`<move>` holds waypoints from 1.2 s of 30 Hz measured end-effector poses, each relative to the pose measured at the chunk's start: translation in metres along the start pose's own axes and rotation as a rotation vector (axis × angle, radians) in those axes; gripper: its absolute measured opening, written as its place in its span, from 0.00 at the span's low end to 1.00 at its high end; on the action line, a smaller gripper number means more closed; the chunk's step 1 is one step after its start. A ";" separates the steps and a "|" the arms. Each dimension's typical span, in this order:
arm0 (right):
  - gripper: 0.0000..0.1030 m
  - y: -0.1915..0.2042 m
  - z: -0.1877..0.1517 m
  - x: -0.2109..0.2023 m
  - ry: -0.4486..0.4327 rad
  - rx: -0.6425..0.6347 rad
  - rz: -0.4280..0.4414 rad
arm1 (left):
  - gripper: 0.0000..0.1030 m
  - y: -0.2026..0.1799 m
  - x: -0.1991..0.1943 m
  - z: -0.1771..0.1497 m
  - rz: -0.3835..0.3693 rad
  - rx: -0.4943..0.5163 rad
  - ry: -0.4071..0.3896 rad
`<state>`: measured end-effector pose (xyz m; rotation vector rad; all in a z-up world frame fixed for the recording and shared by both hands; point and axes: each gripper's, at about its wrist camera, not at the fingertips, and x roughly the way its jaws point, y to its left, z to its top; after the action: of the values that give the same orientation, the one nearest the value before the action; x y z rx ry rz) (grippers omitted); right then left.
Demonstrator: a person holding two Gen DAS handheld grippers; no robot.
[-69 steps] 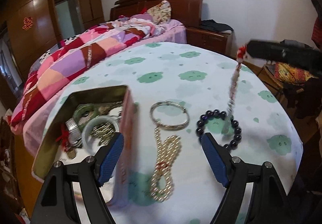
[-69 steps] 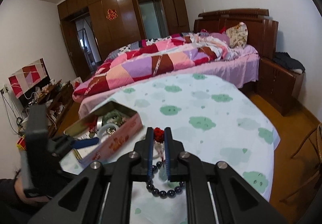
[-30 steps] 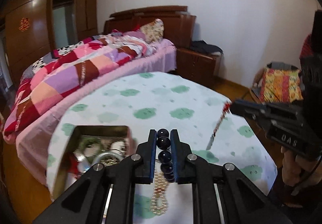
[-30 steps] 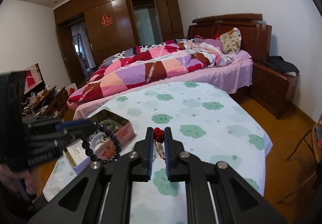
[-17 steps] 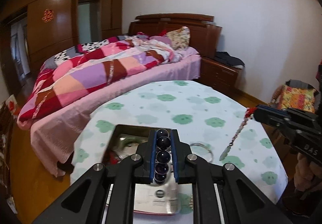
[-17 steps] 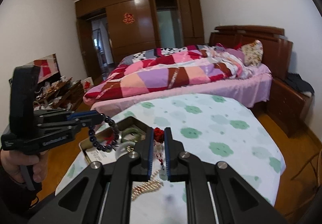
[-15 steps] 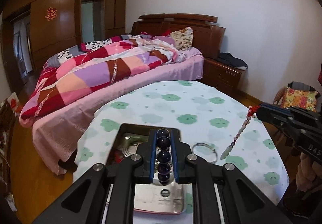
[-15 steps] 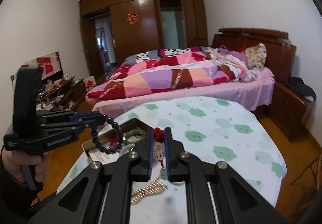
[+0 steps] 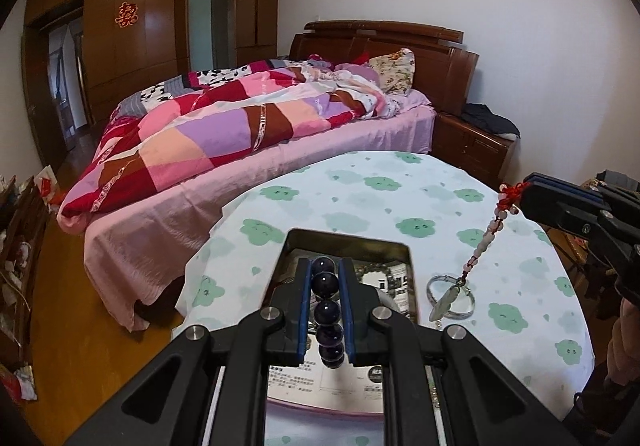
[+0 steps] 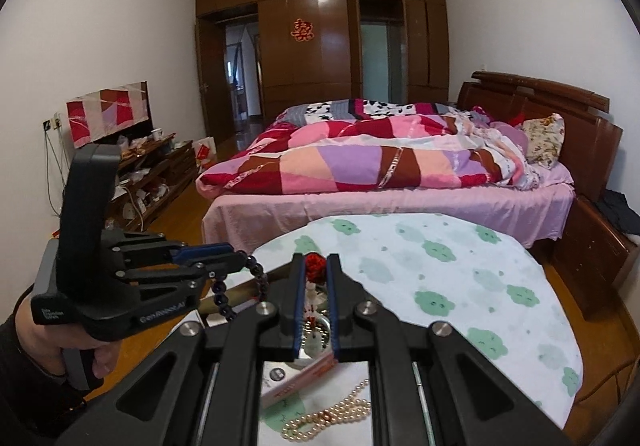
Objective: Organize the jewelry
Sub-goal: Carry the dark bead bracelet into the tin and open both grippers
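Observation:
My left gripper [image 9: 325, 278] is shut on a dark bead bracelet [image 9: 327, 310] and holds it above the open metal tin [image 9: 348, 244]; the bracelet hangs from it in the right wrist view [image 10: 256, 278]. My right gripper [image 10: 315, 266] is shut on the red knot [image 10: 314, 266] of a pink bead pendant string [image 9: 486, 236] that dangles over the table right of the tin. A silver bangle [image 9: 450, 296] lies on the cloth beside the tin. A pearl necklace [image 10: 332, 416] lies near the table's front.
The round table has a white cloth with green clouds [image 9: 400, 201]. A bed with a patchwork quilt [image 9: 224, 133] stands close behind. A nightstand [image 9: 472, 149] is at the right, a cluttered low cabinet [image 10: 152, 173] at the left.
My left gripper closed on the dark bracelet, lifted it off the cloth and carried it left over the tin. My right gripper kept the pendant string raised.

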<state>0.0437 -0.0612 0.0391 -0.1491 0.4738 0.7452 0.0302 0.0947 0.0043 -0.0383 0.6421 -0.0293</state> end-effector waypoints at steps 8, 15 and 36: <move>0.12 0.015 -0.002 0.017 0.035 -0.024 0.024 | 0.13 0.010 0.008 -0.003 0.031 -0.011 0.018; 0.12 0.025 -0.005 0.027 0.063 -0.036 0.035 | 0.13 0.015 0.017 -0.008 0.039 -0.023 0.045; 0.12 0.033 -0.045 0.073 0.207 -0.032 0.044 | 0.13 0.023 0.056 -0.028 0.053 -0.032 0.146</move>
<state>0.0520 -0.0054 -0.0332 -0.2480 0.6644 0.7840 0.0588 0.1145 -0.0532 -0.0505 0.7896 0.0302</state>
